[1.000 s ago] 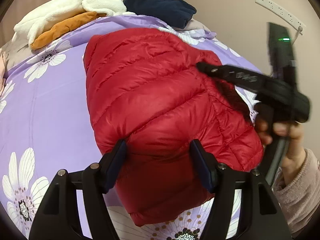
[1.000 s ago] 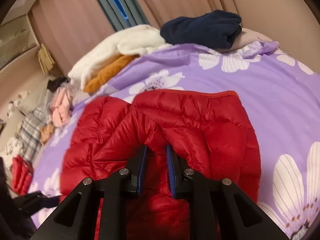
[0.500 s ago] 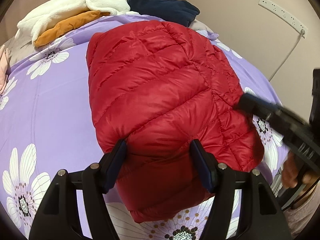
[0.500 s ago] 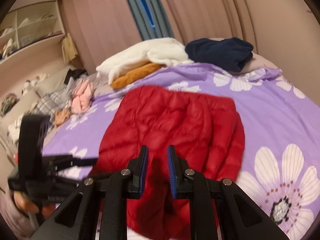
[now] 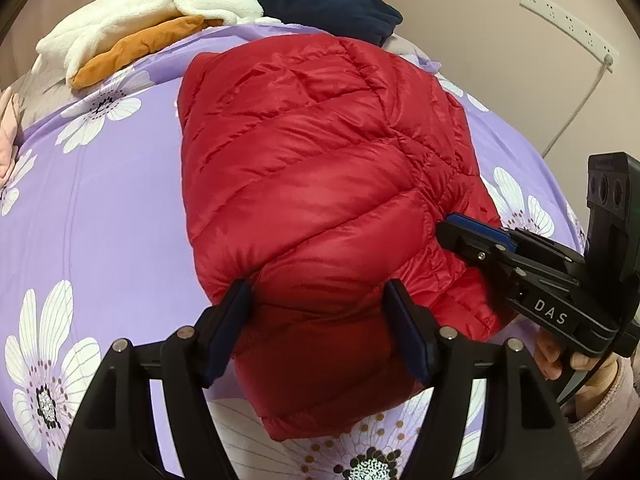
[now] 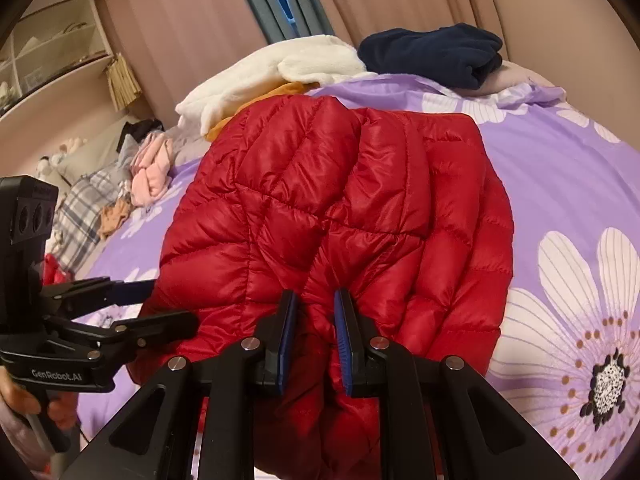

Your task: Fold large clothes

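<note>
A red quilted down jacket (image 5: 320,184) lies folded into a thick bundle on the purple flowered bedspread (image 5: 112,208). My left gripper (image 5: 320,320) is open, its fingers straddling the near end of the bundle. My right gripper (image 6: 314,328) is nearly closed, pinching a fold of the jacket (image 6: 340,208) at its near edge. In the left wrist view the right gripper (image 5: 452,232) touches the jacket's right side. In the right wrist view the left gripper (image 6: 160,304) sits at the jacket's left edge.
At the head of the bed lie a white fleece garment (image 5: 152,8), an orange garment (image 5: 136,48) and a folded navy garment (image 5: 328,8). More clothes (image 6: 148,168) are piled at the left side. A wall with a power strip (image 5: 568,20) is on the right.
The right gripper left the jacket's top, swung out to the right and came back in low at the jacket's right edge. The left gripper stayed put.
</note>
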Demonstrator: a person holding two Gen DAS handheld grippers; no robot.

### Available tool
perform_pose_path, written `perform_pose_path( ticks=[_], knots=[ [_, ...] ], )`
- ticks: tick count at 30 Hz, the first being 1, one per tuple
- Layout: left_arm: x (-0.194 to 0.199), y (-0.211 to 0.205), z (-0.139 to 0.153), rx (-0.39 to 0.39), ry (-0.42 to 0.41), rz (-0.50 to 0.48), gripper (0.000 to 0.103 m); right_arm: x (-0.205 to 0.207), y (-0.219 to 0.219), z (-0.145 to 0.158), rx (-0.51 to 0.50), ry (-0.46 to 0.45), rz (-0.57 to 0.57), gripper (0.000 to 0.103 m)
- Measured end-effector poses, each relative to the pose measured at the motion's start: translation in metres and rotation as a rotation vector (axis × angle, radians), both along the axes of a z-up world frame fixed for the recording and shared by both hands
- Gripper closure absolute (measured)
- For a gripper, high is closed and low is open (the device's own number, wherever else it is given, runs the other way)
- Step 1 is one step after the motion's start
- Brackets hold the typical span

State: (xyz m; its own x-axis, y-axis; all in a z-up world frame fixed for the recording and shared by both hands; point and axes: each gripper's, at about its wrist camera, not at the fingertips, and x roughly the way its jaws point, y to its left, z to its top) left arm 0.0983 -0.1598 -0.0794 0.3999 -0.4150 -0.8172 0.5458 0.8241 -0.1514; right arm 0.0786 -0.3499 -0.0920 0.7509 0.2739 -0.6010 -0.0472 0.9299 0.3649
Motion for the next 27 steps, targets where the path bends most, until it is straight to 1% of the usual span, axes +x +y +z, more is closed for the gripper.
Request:
perform_pose_path(
  ticks=[4,5,6,8,9,10,11,12,13,14,16,17,19,21,23,25,27],
  knots=[
    [-0.003,0.017,0.016,-0.083,-0.010,0.017,0.032,-0.010,0.000,0.017,-0.002,-0.019,-0.002,0.085],
    [-0.002,0.023,0.020,-0.113,-0.010,0.025,0.030,-0.012,-0.002,0.021,0.005,-0.029,0.000,0.084],
    [0.001,0.029,0.023,-0.143,-0.010,0.037,0.026,-0.015,-0.004,0.025,0.019,-0.040,0.000,0.081],
    [0.007,0.038,0.027,-0.183,-0.002,0.075,0.023,-0.019,-0.007,0.030,0.045,-0.055,-0.007,0.069],
    [0.012,0.043,0.027,-0.203,0.012,0.094,0.023,-0.021,-0.010,0.034,0.068,-0.069,-0.010,0.066],
    [0.016,0.047,0.026,-0.219,0.026,0.111,0.023,-0.023,-0.012,0.035,0.082,-0.076,-0.016,0.061],
    [0.021,0.051,0.025,-0.236,0.042,0.130,0.023,-0.024,-0.014,0.037,0.094,-0.082,-0.028,0.051],
    [0.026,0.054,0.024,-0.254,0.057,0.146,0.023,-0.025,-0.017,0.040,0.103,-0.089,-0.045,0.044],
    [0.029,0.057,0.023,-0.270,0.070,0.160,0.023,-0.026,-0.021,0.042,0.118,-0.097,-0.066,0.032],
    [0.034,0.062,0.021,-0.297,0.092,0.175,0.023,-0.026,-0.025,0.042,0.133,-0.102,-0.085,0.026],
    [0.043,0.066,0.018,-0.347,0.132,0.194,0.023,-0.026,-0.036,0.042,0.181,-0.099,-0.123,0.023],
    [0.045,0.067,0.018,-0.365,0.148,0.198,0.022,-0.024,-0.042,0.039,0.208,-0.089,-0.137,0.017],
    [0.052,0.068,0.014,-0.394,0.180,0.209,0.021,-0.018,-0.052,0.030,0.280,-0.049,-0.161,0.010],
    [0.058,0.068,0.011,-0.409,0.206,0.215,0.021,-0.012,-0.060,0.018,0.351,-0.007,-0.167,0.009],
    [0.064,0.067,0.006,-0.430,0.239,0.219,0.021,-0.006,-0.067,0.005,0.405,0.034,-0.198,0.009],
    [0.068,0.066,0.003,-0.443,0.259,0.222,0.021,-0.003,-0.073,-0.004,0.454,0.050,-0.206,0.007],
    [0.071,0.063,-0.001,-0.456,0.279,0.224,0.018,0.002,-0.077,-0.014,0.517,0.066,-0.207,0.006]
  ],
)
